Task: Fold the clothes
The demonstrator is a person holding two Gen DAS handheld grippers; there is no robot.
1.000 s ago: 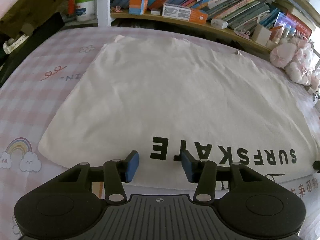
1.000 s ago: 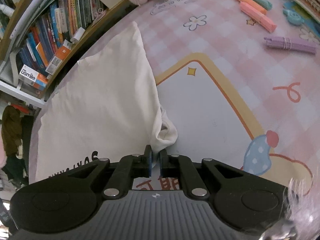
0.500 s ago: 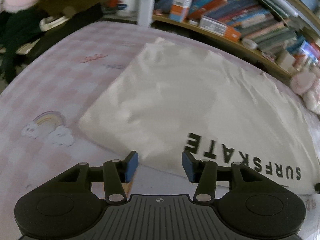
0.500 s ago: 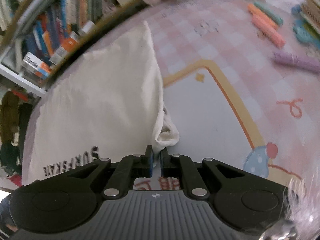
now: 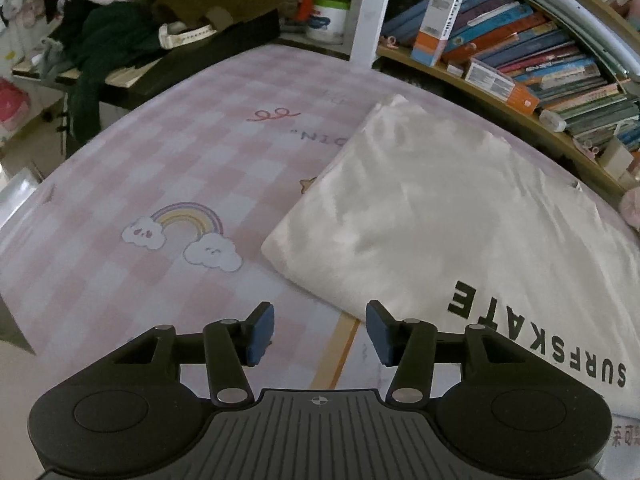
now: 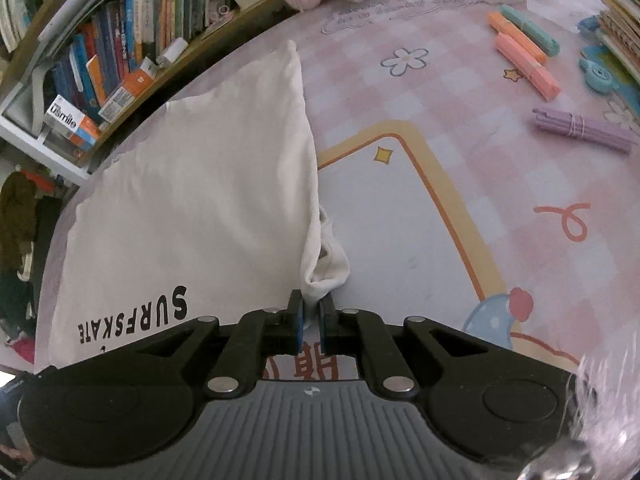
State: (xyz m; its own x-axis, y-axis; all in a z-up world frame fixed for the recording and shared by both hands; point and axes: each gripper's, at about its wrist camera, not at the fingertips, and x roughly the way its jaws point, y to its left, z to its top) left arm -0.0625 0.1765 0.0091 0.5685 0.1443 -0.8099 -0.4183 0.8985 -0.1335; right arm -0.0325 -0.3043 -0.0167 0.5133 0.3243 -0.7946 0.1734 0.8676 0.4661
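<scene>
Left wrist view: left gripper (image 5: 320, 330), jaws wide, has swung off cream cotton SURFSKATE shirt (image 5: 460, 216) toward its left corner; right gripper (image 6: 311, 322) stays clamped on hem, so next fold's starting.

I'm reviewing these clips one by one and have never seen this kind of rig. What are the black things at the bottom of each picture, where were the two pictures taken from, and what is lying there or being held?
There is no robot: a person holds a two-finger gripper in each hand, and each carries a wide-angle camera looking forward along its fingers. One picture comes from the left gripper, whose fingers stand open above the pink checked mat, holding nothing. The other comes from the right gripper, shut on a bunched corner of the cream garment printed SURFSKATE. That same garment lies spread flat on the mat. Highlighters lie farther off, and bookshelves stand behind.
</scene>
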